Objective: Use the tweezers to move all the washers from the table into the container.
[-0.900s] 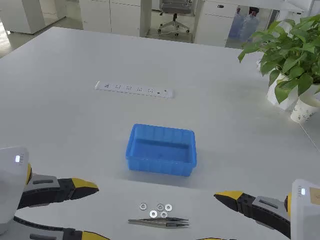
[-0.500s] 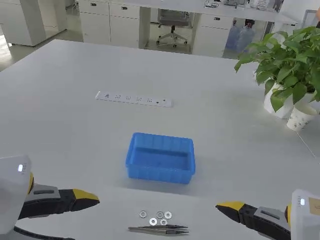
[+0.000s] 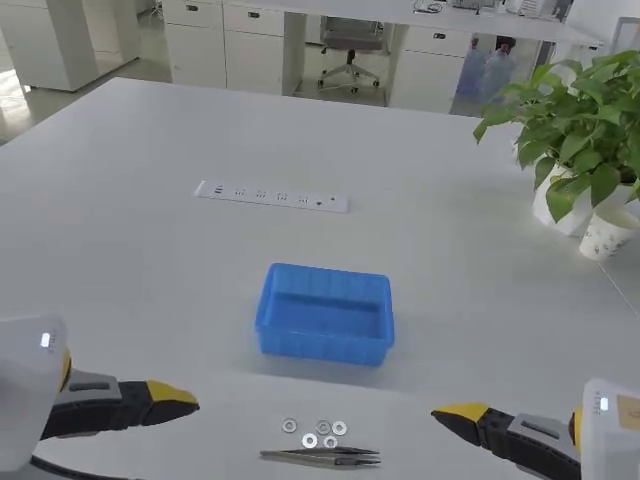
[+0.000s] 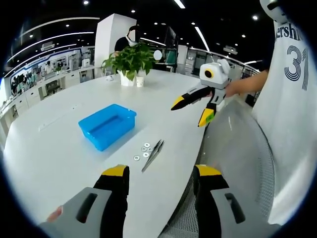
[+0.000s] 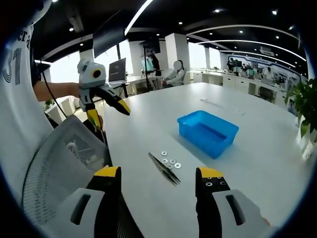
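Washers (image 3: 323, 428) and tweezers (image 3: 320, 457) on white table (image 3: 150, 260), office cabinets (image 3: 250, 45) beyond

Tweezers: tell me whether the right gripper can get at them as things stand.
Probably yes. The tweezers lie in the open, with nothing between them and the right gripper, whose jaws stand open; the washers sit just beside them.

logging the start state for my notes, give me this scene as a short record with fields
washers: about five, loose on the table, beside the tweezers
tweezers: lying flat at the near edge, not held
container: blue, open, no washers seen inside
left gripper: open, empty
right gripper: open, empty
elsewhere: power strip, potted plant
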`<act>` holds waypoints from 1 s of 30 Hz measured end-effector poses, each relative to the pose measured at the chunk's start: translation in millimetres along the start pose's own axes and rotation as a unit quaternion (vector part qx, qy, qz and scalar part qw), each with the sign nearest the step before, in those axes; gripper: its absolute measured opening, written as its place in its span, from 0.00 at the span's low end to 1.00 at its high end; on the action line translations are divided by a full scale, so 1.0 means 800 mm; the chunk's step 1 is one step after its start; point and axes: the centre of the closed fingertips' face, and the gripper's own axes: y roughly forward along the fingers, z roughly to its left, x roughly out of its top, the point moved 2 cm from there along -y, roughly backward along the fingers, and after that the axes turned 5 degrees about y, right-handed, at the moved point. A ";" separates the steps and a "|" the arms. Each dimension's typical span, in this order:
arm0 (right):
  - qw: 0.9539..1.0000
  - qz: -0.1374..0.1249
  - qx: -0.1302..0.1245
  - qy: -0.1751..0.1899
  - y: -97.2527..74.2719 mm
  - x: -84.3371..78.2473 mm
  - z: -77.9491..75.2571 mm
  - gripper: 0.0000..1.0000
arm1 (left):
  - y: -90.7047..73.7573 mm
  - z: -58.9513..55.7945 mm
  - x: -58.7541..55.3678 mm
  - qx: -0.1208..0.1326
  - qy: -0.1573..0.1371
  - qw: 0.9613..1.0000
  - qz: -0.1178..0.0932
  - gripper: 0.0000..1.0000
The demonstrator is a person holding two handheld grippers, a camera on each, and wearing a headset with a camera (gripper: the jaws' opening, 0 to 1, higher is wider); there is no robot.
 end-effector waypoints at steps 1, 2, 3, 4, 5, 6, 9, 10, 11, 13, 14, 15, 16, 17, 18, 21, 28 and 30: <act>1.000 0.001 0.000 -0.002 0.000 -0.001 0.000 0.61 | 0.000 0.000 -0.001 -0.001 -0.001 1.000 0.001 0.57; 1.000 0.002 0.001 -0.001 0.000 -0.001 0.000 0.61 | 0.001 -0.001 -0.001 -0.001 -0.001 1.000 0.002 0.57; 1.000 0.003 0.002 0.000 0.001 -0.002 0.000 0.61 | 0.001 -0.001 -0.002 -0.001 -0.001 1.000 0.002 0.57; 1.000 0.002 0.002 0.000 0.001 -0.001 0.000 0.61 | 0.001 -0.002 -0.001 -0.001 -0.002 1.000 0.001 0.57; 1.000 0.001 0.003 0.001 0.001 -0.001 0.000 0.61 | 0.001 -0.002 -0.001 -0.001 -0.003 1.000 0.000 0.57; 1.000 0.000 0.003 0.002 0.002 -0.001 0.000 0.61 | 0.001 -0.002 -0.001 -0.001 -0.003 1.000 -0.001 0.57; 1.000 0.003 0.004 0.001 0.003 -0.002 -0.001 0.61 | 0.002 -0.001 -0.003 0.000 -0.003 1.000 0.001 0.57; 1.000 0.004 0.004 0.000 0.003 -0.002 -0.001 0.61 | 0.002 -0.002 -0.004 -0.001 -0.003 1.000 0.002 0.57; 1.000 0.004 0.005 0.001 0.004 -0.003 -0.001 0.61 | 0.002 -0.002 -0.004 -0.001 -0.003 1.000 0.002 0.57; 1.000 0.004 0.006 0.002 0.004 -0.004 -0.001 0.61 | 0.002 -0.002 -0.005 -0.002 -0.005 1.000 0.004 0.57; 1.000 0.005 0.006 0.002 0.004 -0.004 -0.001 0.61 | 0.003 -0.002 -0.005 -0.003 -0.006 1.000 0.004 0.57; 1.000 0.007 0.007 0.002 0.005 -0.005 -0.002 0.61 | 0.003 -0.002 -0.005 -0.003 -0.007 1.000 0.004 0.57; 1.000 0.008 0.007 0.003 0.005 -0.006 -0.002 0.61 | 0.003 -0.001 -0.005 -0.002 -0.008 1.000 0.003 0.57; 1.000 0.009 0.008 0.003 0.005 -0.007 -0.003 0.61 | 0.003 -0.001 -0.004 -0.002 -0.008 1.000 0.003 0.57; 1.000 0.008 0.008 0.003 0.006 -0.006 -0.002 0.61 | 0.004 0.000 -0.004 -0.002 -0.008 1.000 0.003 0.57; 1.000 0.010 0.010 0.003 0.007 -0.007 -0.004 0.61 | 0.005 0.001 -0.004 -0.001 -0.008 1.000 0.002 0.57; 1.000 0.014 0.015 0.003 0.009 -0.007 -0.004 0.61 | 0.008 -0.001 -0.003 -0.004 -0.009 1.000 0.002 0.57; 1.000 0.015 0.016 0.004 0.009 -0.008 -0.005 0.61 | 0.009 -0.001 -0.004 -0.005 -0.009 1.000 0.003 0.57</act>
